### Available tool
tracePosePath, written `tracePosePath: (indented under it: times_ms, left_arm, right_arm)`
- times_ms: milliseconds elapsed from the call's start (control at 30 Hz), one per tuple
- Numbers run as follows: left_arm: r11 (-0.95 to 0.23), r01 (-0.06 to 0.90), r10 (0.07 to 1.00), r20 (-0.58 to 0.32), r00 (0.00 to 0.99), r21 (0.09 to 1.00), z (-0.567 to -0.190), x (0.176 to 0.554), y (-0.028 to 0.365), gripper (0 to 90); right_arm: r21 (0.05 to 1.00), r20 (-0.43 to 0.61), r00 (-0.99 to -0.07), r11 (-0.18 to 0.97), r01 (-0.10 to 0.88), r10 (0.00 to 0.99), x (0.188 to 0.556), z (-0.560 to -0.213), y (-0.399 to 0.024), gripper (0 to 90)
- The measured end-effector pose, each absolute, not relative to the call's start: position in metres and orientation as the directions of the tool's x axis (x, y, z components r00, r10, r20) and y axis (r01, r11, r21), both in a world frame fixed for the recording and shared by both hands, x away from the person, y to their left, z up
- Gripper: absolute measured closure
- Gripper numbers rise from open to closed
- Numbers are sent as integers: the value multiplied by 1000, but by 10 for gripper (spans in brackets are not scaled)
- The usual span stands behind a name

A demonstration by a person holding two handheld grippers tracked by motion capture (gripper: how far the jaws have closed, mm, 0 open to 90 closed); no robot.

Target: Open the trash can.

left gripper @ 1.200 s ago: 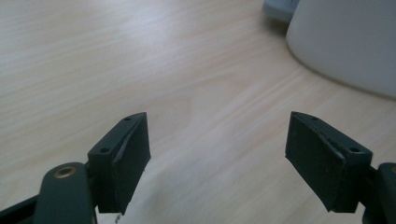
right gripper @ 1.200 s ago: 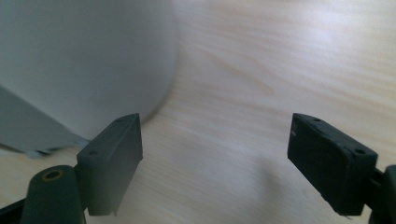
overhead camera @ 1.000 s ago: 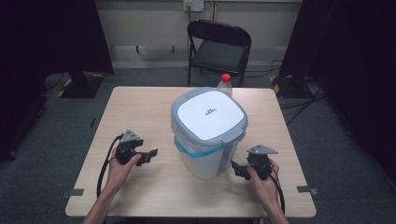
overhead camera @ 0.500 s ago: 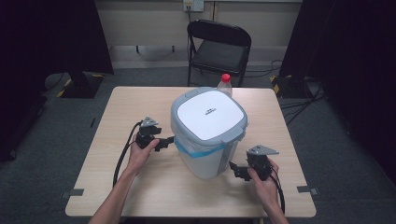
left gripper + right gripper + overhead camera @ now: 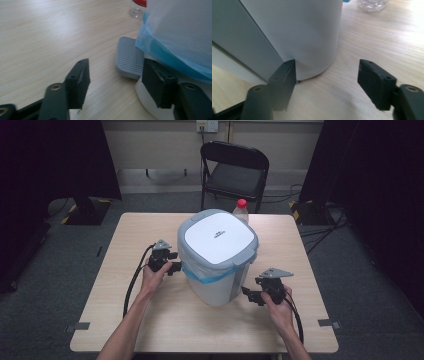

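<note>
Bin (image 5: 218,255) stands mid-frame in the high view, between the two grippers. The left gripper (image 5: 175,266) sits at centre left, tips at the bin's left wall; its jaws have just been closing to about half width with nothing between them, one pad over bare table, the other against the bin's base just by the grey pedal (image 5: 128,58). The right gripper (image 5: 248,295) lies lower right of centre, nearly touching the bin's lower right corner; its jaws have just been closing a little yet stand wide, empty, one tip at the foot of the white wall. Both hands are about equally near. The bin stands upright, its blue liner (image 5: 207,276) showing under the lid. A bottle (image 5: 241,211) stands just behind it. Table (image 5: 130,240) lies bare left and right, with the near edge well below both hands.
</note>
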State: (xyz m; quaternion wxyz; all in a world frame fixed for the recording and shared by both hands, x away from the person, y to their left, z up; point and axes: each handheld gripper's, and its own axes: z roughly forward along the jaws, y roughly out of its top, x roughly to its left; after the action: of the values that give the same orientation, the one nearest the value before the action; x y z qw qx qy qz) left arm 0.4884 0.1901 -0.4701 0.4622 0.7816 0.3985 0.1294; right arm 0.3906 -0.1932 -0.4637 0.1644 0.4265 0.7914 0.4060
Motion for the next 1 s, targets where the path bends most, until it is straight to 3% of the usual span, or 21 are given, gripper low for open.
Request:
tracePosePath:
  times_ms: [200, 367, 433, 500, 667, 700, 800, 867, 933, 967, 1000]
  left_arm:
    - [-255, 488, 730, -164, 663, 835, -469, 473, 194, 603]
    - [-222, 487, 739, -181, 649, 845, -474, 463, 205, 545]
    - [-226, 491, 744, -176, 645, 841, -475, 463, 212, 418]
    - [-223, 498, 732, -193, 653, 838, -475, 465, 217, 384]
    - [-203, 486, 752, -182, 633, 850, -474, 468, 217, 457]
    - [-188, 490, 750, -198, 631, 852, -475, 468, 217, 539]
    - [-193, 490, 749, -195, 633, 850, -473, 465, 219, 607]
    - [-211, 480, 735, -185, 652, 852, -471, 464, 224, 553]
    - [-192, 486, 722, -212, 658, 853, -470, 465, 231, 372]
    - [-192, 486, 722, -212, 658, 853, -470, 465, 231, 347]
    - [-189, 488, 758, -189, 624, 852, -470, 468, 231, 383]
  right_arm:
    - [775, 98, -632, 340, 533, 769, 401, -462, -193, 369]
    - [770, 146, -633, 314, 555, 760, 407, -463, -192, 402]
    - [767, 135, -643, 332, 550, 753, 409, -465, -188, 396]
    - [777, 136, -661, 335, 534, 738, 409, -466, -181, 370]
    - [774, 127, -657, 340, 534, 743, 414, -468, -173, 343]
    - [775, 143, -657, 329, 539, 740, 418, -469, -172, 343]
    - [779, 136, -658, 331, 533, 741, 422, -468, -169, 381]
    - [778, 136, -659, 332, 533, 740, 423, -468, -168, 386]
    - [777, 126, -658, 339, 530, 742, 422, -467, -169, 384]
    - [777, 126, -658, 339, 530, 742, 422, -467, -169, 384]
    - [776, 130, -648, 330, 538, 751, 421, -466, -169, 362]
